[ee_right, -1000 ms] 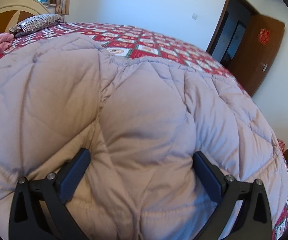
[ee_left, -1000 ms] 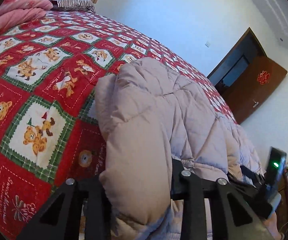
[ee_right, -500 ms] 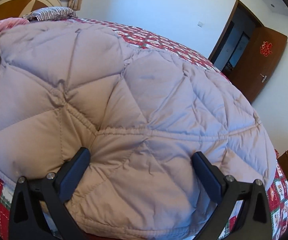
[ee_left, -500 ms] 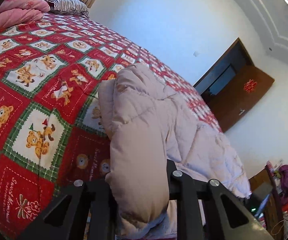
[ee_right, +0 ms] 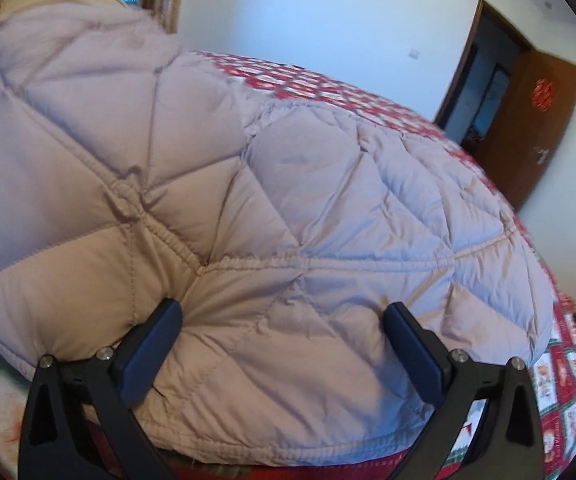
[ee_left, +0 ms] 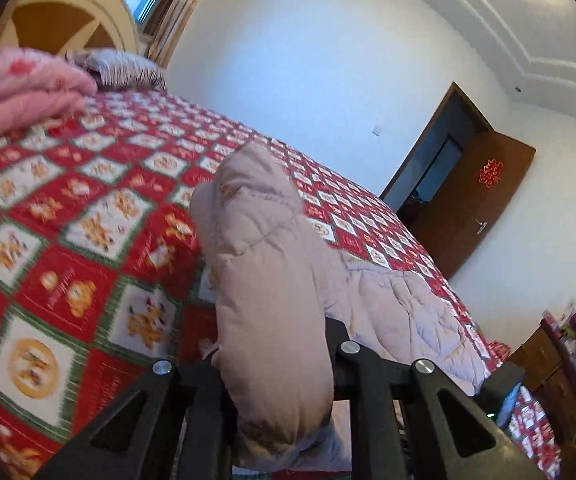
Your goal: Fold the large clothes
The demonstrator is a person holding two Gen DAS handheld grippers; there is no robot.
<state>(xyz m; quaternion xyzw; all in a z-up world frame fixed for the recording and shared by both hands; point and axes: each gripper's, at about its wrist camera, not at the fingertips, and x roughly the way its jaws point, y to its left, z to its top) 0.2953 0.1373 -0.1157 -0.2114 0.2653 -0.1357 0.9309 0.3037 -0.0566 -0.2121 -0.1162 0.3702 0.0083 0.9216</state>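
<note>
Coat (ee_right: 288,200) first: a pale quilted puffer coat lies across the near side of the bed (ee_left: 88,208), and I have it in both claws. My left claw (ee_left: 274,364) has just been closing and now pinches a thick roll of the coat's edge, which stands up between the fingers and leans toward the far side of the bed. My right claw (ee_right: 284,344) stands wide, its blue pads (ee_right: 156,344) pressed into the padding on either side of a broad bulge, so I read it as gripping the coat too.

Beyond the coat the red patchwork bedspread runs off to a pink blanket (ee_left: 20,88) and a striped pillow (ee_left: 124,72) at the far left, by the headboard. A brown door (ee_left: 483,200) stands open at the far right.

What worries me is the slippery, puffy shell. The left pinch holds mostly air-filled padding, and if I lift faster the roll could squeeze out. The right grip is shallow; uneven pulling between my hands would skew the fold.
</note>
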